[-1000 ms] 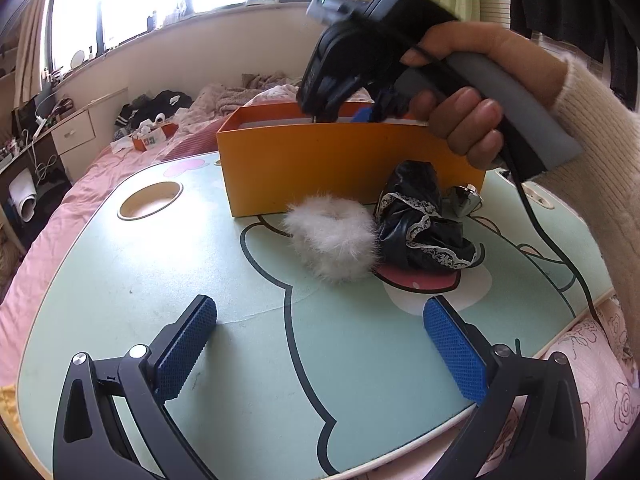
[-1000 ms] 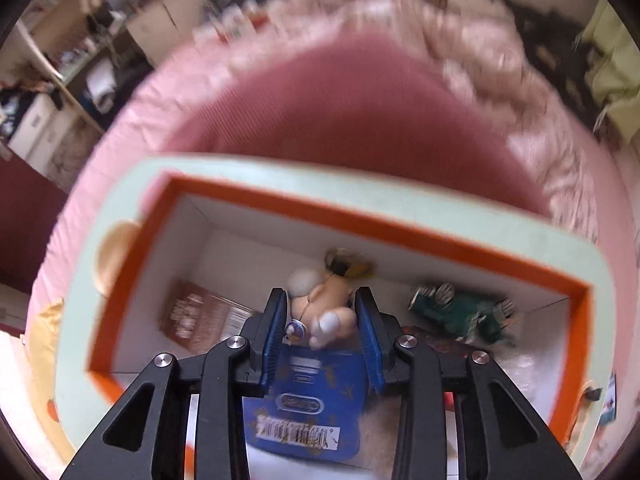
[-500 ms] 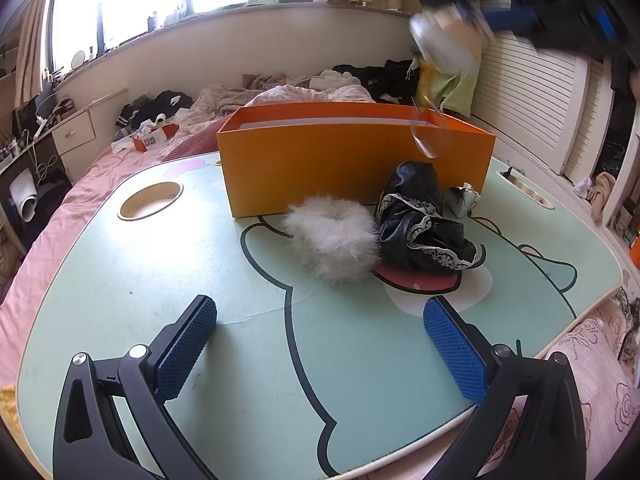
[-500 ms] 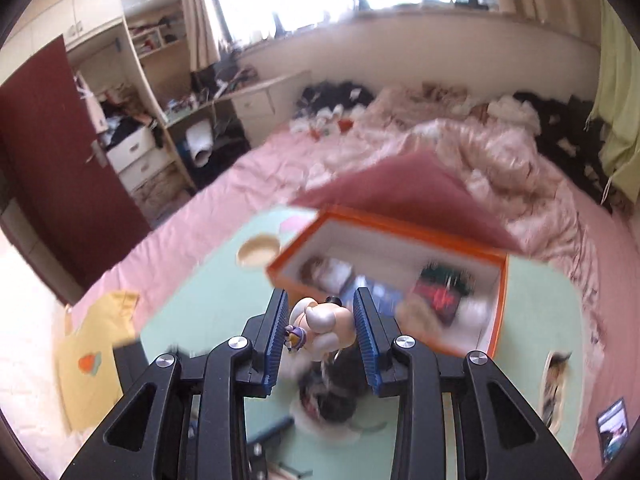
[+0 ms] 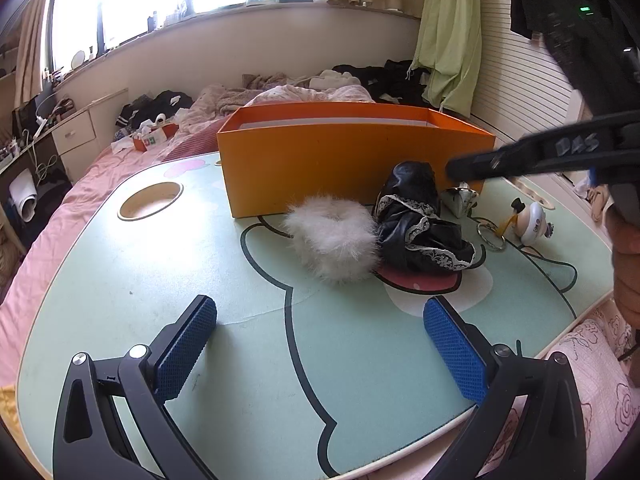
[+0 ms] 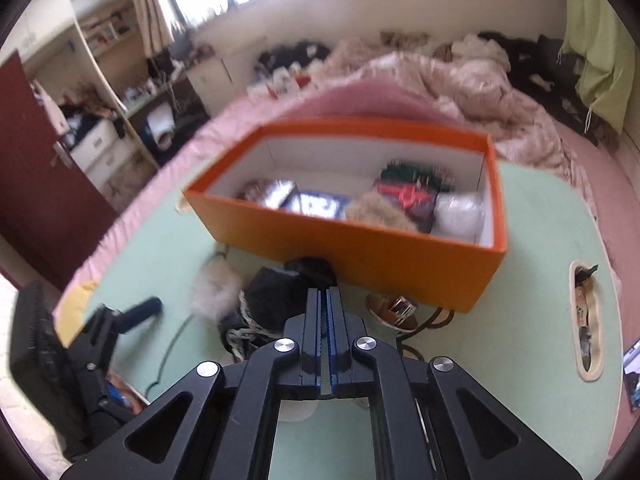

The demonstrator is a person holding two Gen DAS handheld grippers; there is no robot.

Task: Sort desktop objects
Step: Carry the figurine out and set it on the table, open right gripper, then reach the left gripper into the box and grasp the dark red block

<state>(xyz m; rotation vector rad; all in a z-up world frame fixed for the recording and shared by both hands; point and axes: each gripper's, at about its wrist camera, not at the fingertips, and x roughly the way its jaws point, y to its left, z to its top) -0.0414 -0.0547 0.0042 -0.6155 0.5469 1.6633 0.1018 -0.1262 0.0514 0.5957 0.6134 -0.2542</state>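
Orange box [image 6: 360,248]: standing open on the table, ahead of both tongs; in the right wrist view it is sitting just beyond the shut fingertips, and in the left wrist view [image 5: 352,160] it is rising behind the loose things.
Box contents: a dark printed packet [image 6: 316,204], a brownish fur piece [image 6: 378,212], a red and green item [image 6: 412,190] and a white bag [image 6: 460,212] are lying inside; details are blurring.
White fluffy piece [image 5: 332,240]: lying in front of the box wall, ahead of the left tongs and between their two fingers as the camera sees it, well apart from the pads.
Black lace-trimmed cloth [image 5: 416,224]: bunching up just right of the fluffy piece, touching it; in the right wrist view [image 6: 276,300] it is sitting under and left of the right tongs' tips.
Shiny metal thing [image 6: 394,308]: resting close to the box's near corner, right of the right tongs' tips.
Small white figure with a ring [image 5: 532,224]: lying on the table, right of the cloth, under the right tongs' arm.
Right tongs [image 6: 323,292]: fingers pressing together, nothing between them, hovering over the black cloth.
Left tongs [image 5: 320,344]: standing wide, blue pads [image 5: 184,352] empty, hovering low over the bare near part of the table.
Table [image 5: 160,280]: pale green top with a cartoon outline, sitting on a pink bed.
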